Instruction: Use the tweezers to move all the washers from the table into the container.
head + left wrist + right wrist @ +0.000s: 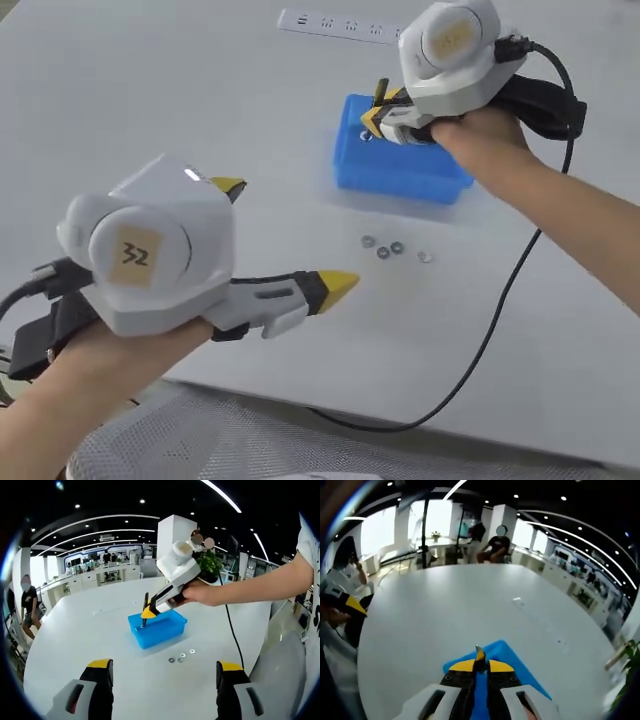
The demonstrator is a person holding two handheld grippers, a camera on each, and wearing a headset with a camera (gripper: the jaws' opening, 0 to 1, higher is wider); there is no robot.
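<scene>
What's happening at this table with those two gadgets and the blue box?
A person holds a two-jaw gripper in each hand. The right gripper is shut on tweezers, their tips pointing down into the blue container. A few washers lie on the white table beside the container. The left gripper hangs open above the table, holding nothing.

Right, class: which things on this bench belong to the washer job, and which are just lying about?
Job in hand:
washers, four in a loose group
blue container
tweezers, clamped in the jaws of the right gripper

Lying about:
power strip
potted plant
</scene>
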